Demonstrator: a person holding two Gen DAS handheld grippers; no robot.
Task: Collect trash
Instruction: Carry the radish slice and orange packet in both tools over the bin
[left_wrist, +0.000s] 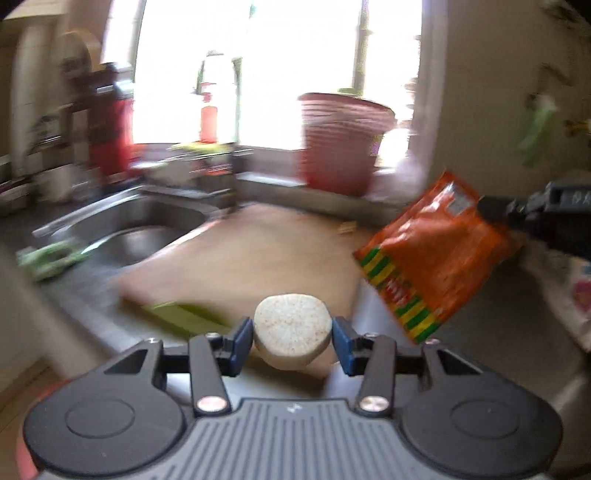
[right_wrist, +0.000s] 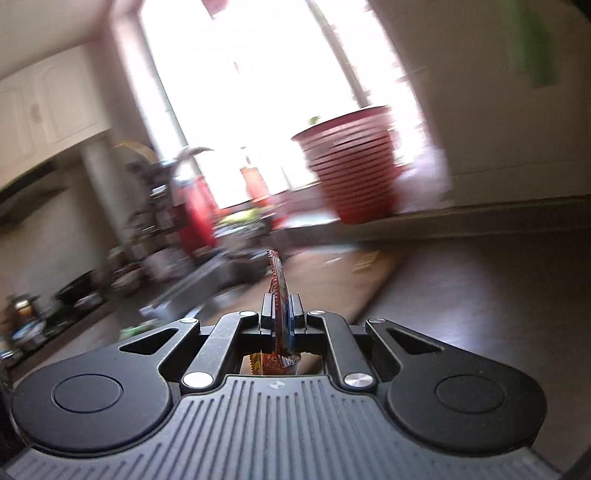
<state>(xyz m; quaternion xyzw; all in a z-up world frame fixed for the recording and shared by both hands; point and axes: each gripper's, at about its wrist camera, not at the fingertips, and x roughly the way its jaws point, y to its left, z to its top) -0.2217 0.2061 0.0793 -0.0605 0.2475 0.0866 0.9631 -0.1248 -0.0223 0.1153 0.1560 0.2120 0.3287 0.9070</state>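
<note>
Orange wrapper (left_wrist: 436, 258) above cutting board (left_wrist: 258, 251), beside sink (left_wrist: 140, 236), red basket (left_wrist: 340, 144) behind.

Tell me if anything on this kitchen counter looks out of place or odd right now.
Nothing looks spilled or broken. A green strip lies loose at the cutting board's near edge, probably leftover scrap. Otherwise the left tool grips a white vegetable chunk and the right tool pinches an orange wrapper; heavy blur hides finer detail.

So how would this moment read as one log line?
left gripper: holds white round slice | right gripper: holds orange wrapper | above counter
</note>
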